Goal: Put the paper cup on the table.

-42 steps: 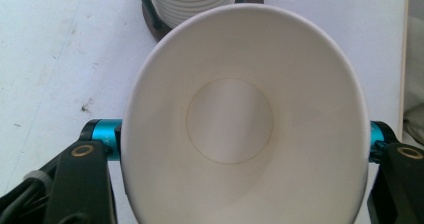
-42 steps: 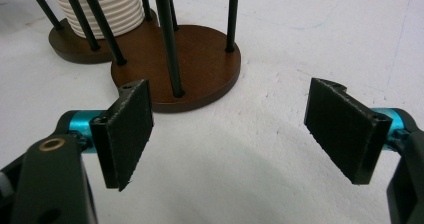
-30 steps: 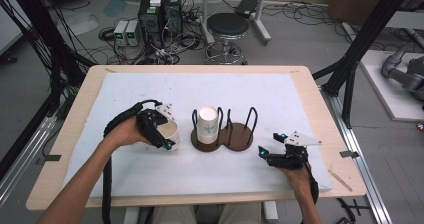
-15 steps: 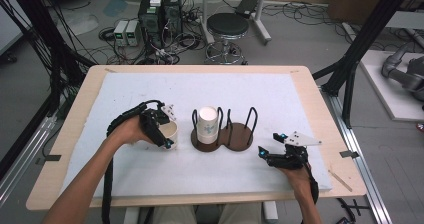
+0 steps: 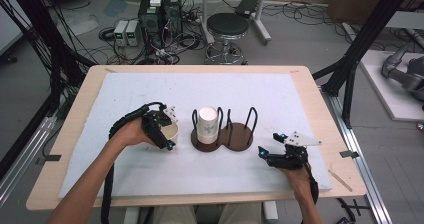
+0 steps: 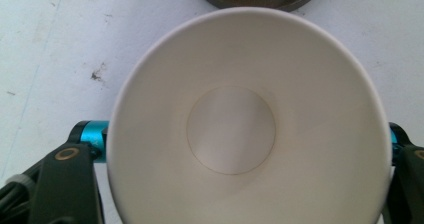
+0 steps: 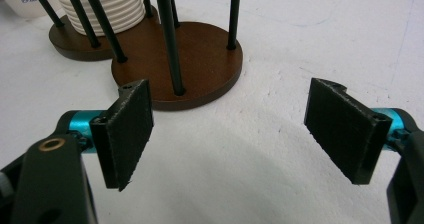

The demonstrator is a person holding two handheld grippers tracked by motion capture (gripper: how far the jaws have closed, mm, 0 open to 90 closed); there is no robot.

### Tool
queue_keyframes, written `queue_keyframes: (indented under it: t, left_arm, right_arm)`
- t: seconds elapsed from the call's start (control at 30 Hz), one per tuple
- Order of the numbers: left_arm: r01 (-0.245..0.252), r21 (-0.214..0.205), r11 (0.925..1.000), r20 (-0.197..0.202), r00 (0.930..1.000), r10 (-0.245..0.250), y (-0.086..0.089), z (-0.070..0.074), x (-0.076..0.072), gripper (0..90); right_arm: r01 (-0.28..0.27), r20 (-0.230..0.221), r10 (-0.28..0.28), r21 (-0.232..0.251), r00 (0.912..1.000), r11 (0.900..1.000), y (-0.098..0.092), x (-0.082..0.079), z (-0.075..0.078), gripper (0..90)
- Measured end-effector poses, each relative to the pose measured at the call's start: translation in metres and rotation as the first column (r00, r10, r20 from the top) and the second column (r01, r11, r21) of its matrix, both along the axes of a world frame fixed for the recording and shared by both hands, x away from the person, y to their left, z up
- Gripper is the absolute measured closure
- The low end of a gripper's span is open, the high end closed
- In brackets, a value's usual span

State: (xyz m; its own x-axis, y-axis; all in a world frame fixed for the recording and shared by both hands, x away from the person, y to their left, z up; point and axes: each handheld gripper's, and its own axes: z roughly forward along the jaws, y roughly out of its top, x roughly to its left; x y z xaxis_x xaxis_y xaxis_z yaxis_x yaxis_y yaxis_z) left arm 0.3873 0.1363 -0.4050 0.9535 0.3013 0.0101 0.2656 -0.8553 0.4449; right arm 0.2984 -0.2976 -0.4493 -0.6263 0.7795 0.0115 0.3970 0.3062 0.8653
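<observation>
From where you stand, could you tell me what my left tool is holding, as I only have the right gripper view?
Observer: The left tool grips a white paper cup across its sides, and the cup is empty inside.
Operator: Thank you. Where is it relative to the holder?
Observer: In the high view it sits just left of the wooden holder, beside the stack of cups.
Operator: And is my right tool near anything?
Observer: The right tool is open, over bare white mat.
</observation>
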Motion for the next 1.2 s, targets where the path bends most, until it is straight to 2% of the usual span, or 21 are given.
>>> queue_keyframes:
  t: [0.07,0.2,0.5,0.6,0.63,0.7,0.73,0.77,0.83,0.9,0.97,1.07,1.1,1.17,1.2]
  left_arm:
    - [0.002,-0.017,0.9998,-0.006,1.0,-0.002,0.001,-0.004,-0.001,18.8]
    - [-0.01,-0.034,0.9994,-0.008,0.9999,0.01,0.005,-0.008,-0.001,17.7]
    - [-0.035,-0.068,0.9971,-0.013,0.9993,0.034,0.011,-0.008,-0.002,16.8]
    - [-0.045,-0.094,0.9946,-0.008,0.999,0.044,0.017,-0.009,-0.007,16.7]
    - [-0.051,-0.115,0.9921,-0.012,0.9987,0.05,0.023,-0.01,-0.012,16.7]
    - [-0.052,-0.101,0.9935,-0.01,0.9987,0.051,0.026,-0.009,-0.013,16.8]
    - [-0.063,-0.117,0.9911,0.005,0.9979,0.064,0.03,-0.008,-0.016,16.7]
    - [-0.075,-0.165,0.9835,0.009,0.997,0.077,0.037,-0.005,-0.02,16.8]
    - [-0.083,-0.173,0.9814,0.025,0.9958,0.088,0.043,-0.005,-0.024,16.7]
    - [-0.093,-0.196,0.9762,0.028,0.9946,0.1,0.049,-0.006,-0.029,16.7]
    - [-0.097,-0.202,0.9746,0.03,0.994,0.105,0.052,-0.007,-0.032,16.7]
    - [-0.118,-0.244,0.9627,0.052,0.9896,0.134,0.062,-0.01,-0.044,16.8]
    - [-0.118,-0.244,0.9627,0.052,0.9896,0.134,0.062,-0.01,-0.044,16.8]
    - [-0.129,-0.273,0.9533,0.072,0.9855,0.154,0.068,-0.014,-0.055,16.7]
    - [-0.129,-0.273,0.9533,0.072,0.9855,0.154,0.068,-0.014,-0.055,16.7]
  right_arm:
    - [-0.001,0.0,0.001,0.0,1.0,1.0,0.0,0.0,0.0,20.3]
    - [-0.001,-0.005,0.001,0.0,1.0,1.0,0.0,0.0,0.0,20.3]
    - [0.0,-0.006,0.0,-0.001,1.0,1.0,0.001,0.0,0.0,20.3]
    - [-0.003,-0.003,0.003,-0.005,1.0,1.0,0.001,0.0,0.0,20.3]
    - [-0.002,0.002,0.002,-0.006,1.0,1.0,0.001,0.0,0.0,20.3]
    - [-0.002,0.004,0.002,-0.007,1.0,1.0,0.001,0.0,0.0,20.3]
    - [-0.004,0.007,0.004,-0.009,1.0,1.0,0.001,0.0,0.0,20.3]
    - [-0.004,0.006,0.004,-0.008,1.0,1.0,0.001,0.0,0.0,20.3]
    - [-0.003,0.004,0.003,-0.005,1.0,1.0,0.001,-0.001,0.0,20.3]
    - [-0.004,0.003,0.004,-0.002,1.0,1.0,0.001,0.0,0.0,20.3]
    - [-0.005,0.003,0.005,-0.002,1.0,1.0,0.0,0.0,0.0,20.3]
    - [-0.004,0.003,0.004,-0.003,1.0,1.0,0.001,0.0,0.0,20.3]
    - [-0.004,0.004,0.004,-0.005,1.0,1.0,0.001,0.0,0.0,20.3]
    - [-0.005,0.004,0.005,-0.007,1.0,1.0,0.001,0.0,0.0,20.3]
    - [-0.005,0.004,0.005,-0.007,1.0,1.0,0.001,0.0,0.0,20.3]
